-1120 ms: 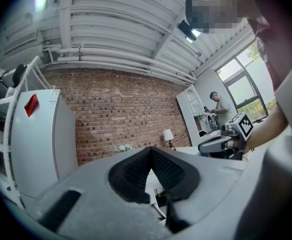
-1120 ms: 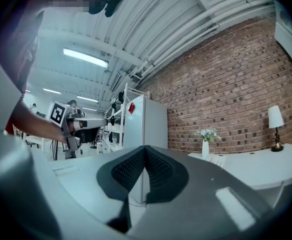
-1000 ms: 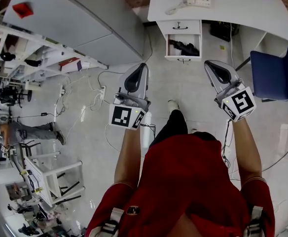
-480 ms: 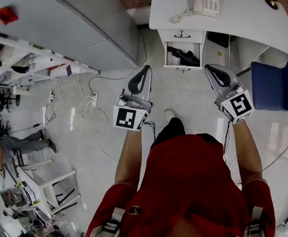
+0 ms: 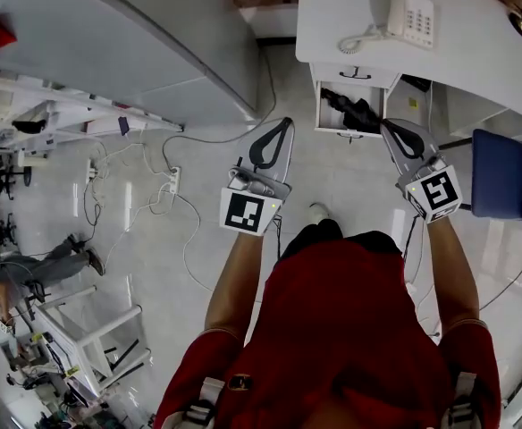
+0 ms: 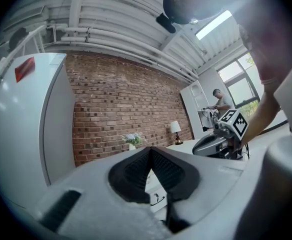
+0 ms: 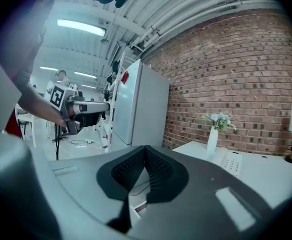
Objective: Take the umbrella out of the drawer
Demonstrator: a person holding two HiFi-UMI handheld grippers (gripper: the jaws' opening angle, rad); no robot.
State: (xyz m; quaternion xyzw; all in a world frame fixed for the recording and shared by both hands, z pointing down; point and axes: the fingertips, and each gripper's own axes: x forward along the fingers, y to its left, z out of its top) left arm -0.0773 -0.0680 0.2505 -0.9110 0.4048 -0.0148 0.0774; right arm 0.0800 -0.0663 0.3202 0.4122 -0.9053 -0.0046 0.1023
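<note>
Near open drawer (image 5: 347, 133) w/ umbrella (image 5: 356, 111) inside, L hand-held gripper (image 5: 283, 122) & R hand-held gripper (image 5: 389, 126) both pressed together, empty.

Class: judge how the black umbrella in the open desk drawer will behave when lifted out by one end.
The umbrella looks folded short, so probably light. Its dark fabric seems bunched, so it may sag or slip in a pinch. It lies across much of the drawer, so an end might catch on a wall.
</note>
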